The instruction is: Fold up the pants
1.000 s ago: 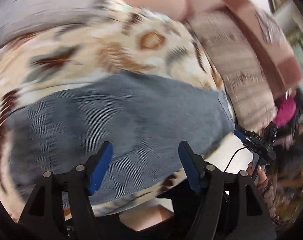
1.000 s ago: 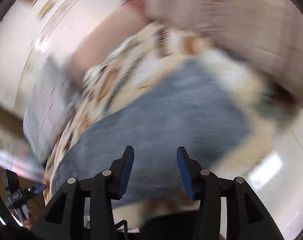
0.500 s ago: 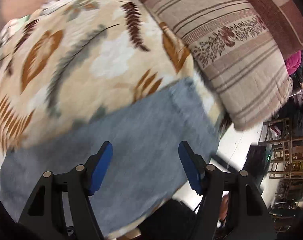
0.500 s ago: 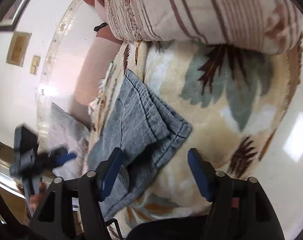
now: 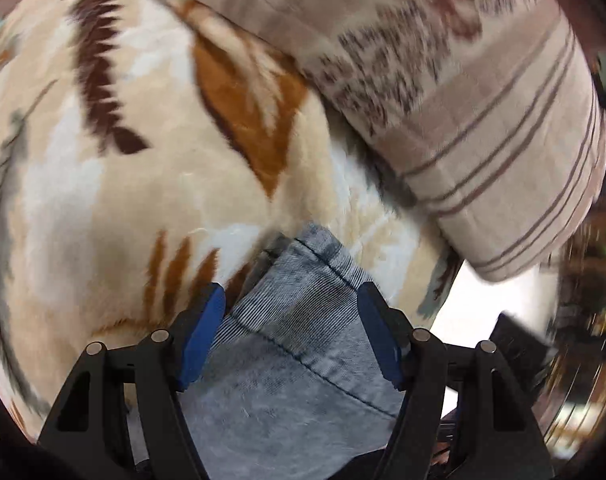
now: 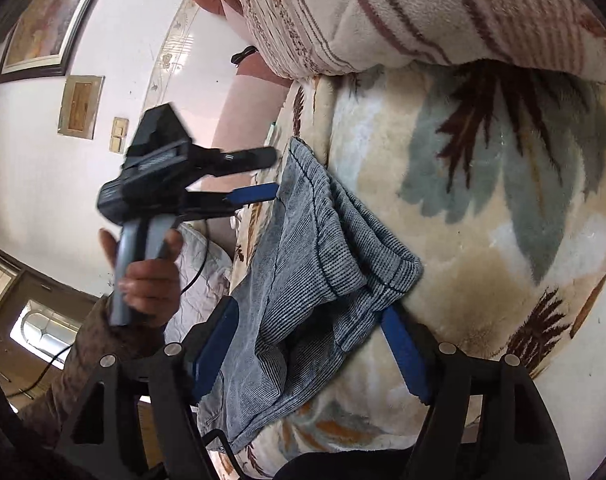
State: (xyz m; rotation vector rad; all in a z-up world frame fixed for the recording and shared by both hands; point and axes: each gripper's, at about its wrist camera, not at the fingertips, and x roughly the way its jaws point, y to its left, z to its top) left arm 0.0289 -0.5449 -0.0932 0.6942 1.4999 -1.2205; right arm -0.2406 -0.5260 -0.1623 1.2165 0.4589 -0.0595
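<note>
Grey-blue corduroy pants [image 5: 299,344] lie on a cream leaf-patterned blanket [image 5: 115,184]; in the right wrist view the pants [image 6: 303,264] show stacked leg hems at a corner. My left gripper [image 5: 293,332] is open, its blue pads on either side of a hem end of the pants. It also shows in the right wrist view [image 6: 259,176], held by a hand, open at the far hem corner. My right gripper [image 6: 311,352] is open, straddling the near hem corner of the pants.
A striped beige and brown folded blanket [image 5: 483,92] lies on the bed beyond the pants, also in the right wrist view [image 6: 403,12]. A white wall with framed pictures [image 6: 43,20] stands to the left. A bright floor [image 5: 463,312] shows past the bed's edge.
Both grippers have come down close to the pants' hem end. The right gripper's jaws have widened and now straddle a hem corner; the left gripper reached the other corner.
</note>
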